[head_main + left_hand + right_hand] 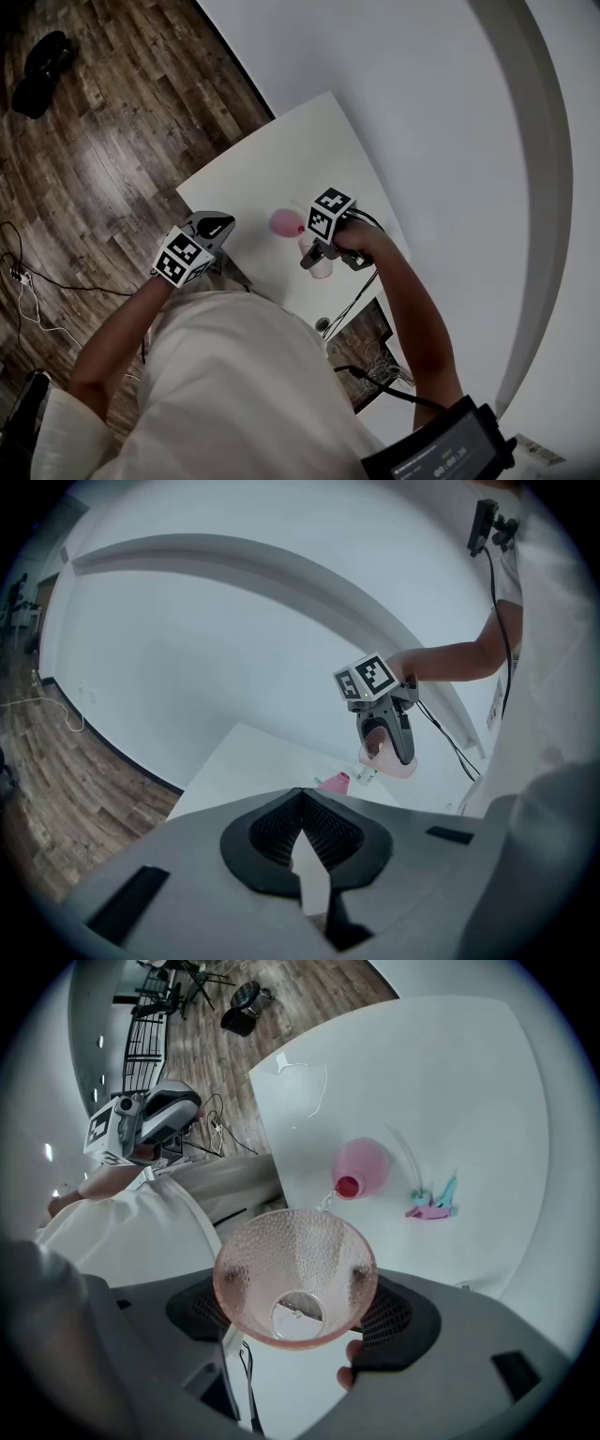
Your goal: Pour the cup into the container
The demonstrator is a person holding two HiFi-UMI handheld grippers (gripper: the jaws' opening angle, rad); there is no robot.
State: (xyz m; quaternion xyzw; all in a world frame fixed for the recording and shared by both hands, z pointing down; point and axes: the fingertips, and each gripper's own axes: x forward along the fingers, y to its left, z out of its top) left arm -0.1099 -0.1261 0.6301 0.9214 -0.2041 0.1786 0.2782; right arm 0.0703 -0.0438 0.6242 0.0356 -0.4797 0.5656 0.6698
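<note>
A pink dimpled cup (294,1274) is tipped on its side, its mouth toward the camera, and my right gripper (295,1286) is shut on it. From its rim a thin clear stream falls to the red opening of a pink container (359,1168) on the white table (469,1091). In the head view the cup (320,262) hangs just right of the container (285,223), under my right gripper (319,253). My left gripper (217,225) hovers off the table's left edge, shut and holding nothing. It faces the cup (386,754) and container (335,782).
A small pink and teal clip (432,1206) lies on the table right of the container. A white wall (422,103) curves behind the table. Cables (28,281) trail over the wooden floor (103,141) at left, and a dark object (39,73) sits farther off.
</note>
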